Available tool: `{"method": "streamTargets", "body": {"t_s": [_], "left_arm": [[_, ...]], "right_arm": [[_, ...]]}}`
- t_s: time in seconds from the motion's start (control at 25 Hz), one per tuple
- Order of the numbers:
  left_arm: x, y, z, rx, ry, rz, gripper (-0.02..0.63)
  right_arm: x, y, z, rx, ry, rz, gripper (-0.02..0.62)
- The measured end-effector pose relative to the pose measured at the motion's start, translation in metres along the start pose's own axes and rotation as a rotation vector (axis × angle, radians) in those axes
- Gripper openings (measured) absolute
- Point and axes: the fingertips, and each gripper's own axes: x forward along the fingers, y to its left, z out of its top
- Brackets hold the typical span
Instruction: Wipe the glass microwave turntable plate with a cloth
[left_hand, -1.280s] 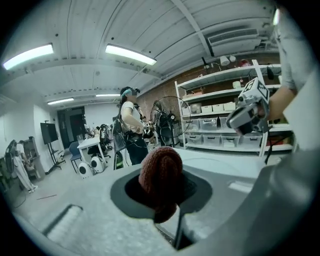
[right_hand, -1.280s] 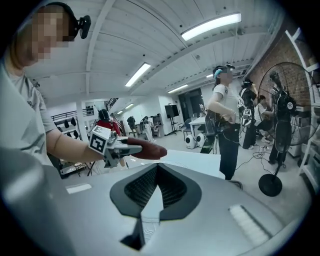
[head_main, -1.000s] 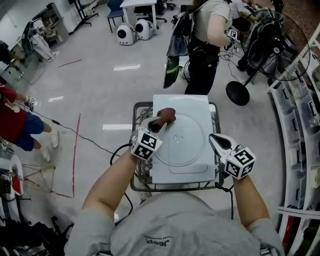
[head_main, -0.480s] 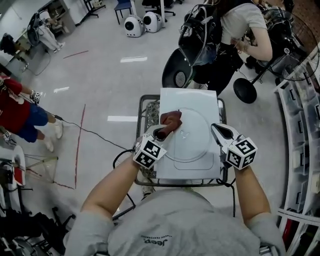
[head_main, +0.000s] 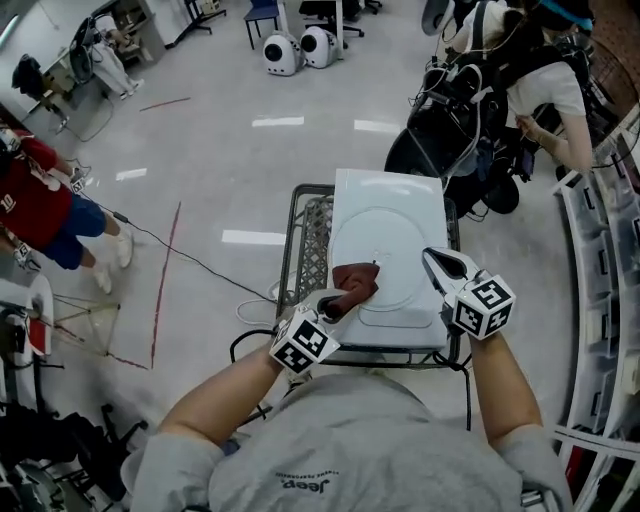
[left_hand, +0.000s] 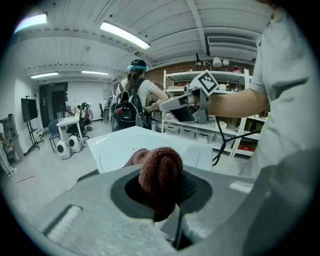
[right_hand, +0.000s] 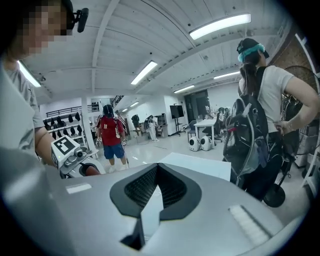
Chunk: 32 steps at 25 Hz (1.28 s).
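1. A white microwave (head_main: 392, 186) stands on a wire cart (head_main: 309, 228), seen from above by the person holding both grippers.
2. The glass turntable plate (head_main: 398, 228) lies flat on the microwave's top. It fills most of the width, and its far rim sits back from the far edge.
3. A reddish-brown knitted cloth (head_main: 353, 281) rests on the near-left part of the plate, close to the near-left corner of the microwave top.
4. The left gripper (head_main: 340, 299) reaches in over the near edge. Its fingers are clamped on the bunched cloth, which bulges up between them in the left gripper view (left_hand: 160, 171).
5. The right gripper (head_main: 432, 262) is at the right edge of the microwave top, pointing along the plate's right rim.
6. In the right gripper view its fingers (right_hand: 172, 187) are drawn together, meeting at the tips with only a thin slit lower down. Nothing can be made out between them.
7. A person with a dark backpack (head_main: 470, 95) stands past the far-right corner of the cart.
8. A person in a red top (head_main: 35, 200) is well apart to the left.
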Motion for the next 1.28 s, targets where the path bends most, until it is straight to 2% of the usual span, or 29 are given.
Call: {"method": "streamTargets", "body": {"t_s": [0.16, 0.32, 0.48, 0.76, 0.88, 1.04, 1.28], "left_arm": [[-0.015, -0.021, -0.006, 0.002, 0.003, -0.029, 0.069], [-0.027, -0.014, 0.002, -0.016, -0.025, -0.01, 0.069], [-0.032, 0.019, 0.032, -0.027, -0.085, 0.059, 0.069], [0.005, 0.102, 0.096, 0.055, -0.16, 0.199, 0.069], [0.038, 0.13, 0.105, 0.098, -0.139, 0.242, 0.07], [0.077, 0.151, 0.09, 0.129, -0.066, 0.259, 0.069], [0.1, 0.137, 0.065, 0.123, 0.006, 0.193, 0.069]], "right_arm": [[0.0, 0.01, 0.004, -0.012, -0.002, 0.009, 0.009], [0.002, 0.018, 0.008, -0.013, -0.01, 0.01, 0.009], [-0.001, 0.016, 0.012, -0.007, -0.02, 0.002, 0.009], [-0.007, -0.005, 0.006, 0.014, -0.015, -0.025, 0.009], [-0.01, -0.017, 0.003, 0.024, -0.011, -0.038, 0.009], [-0.013, -0.033, -0.003, 0.034, -0.005, -0.054, 0.009], [-0.017, -0.048, -0.007, 0.051, 0.001, -0.067, 0.009]]}}
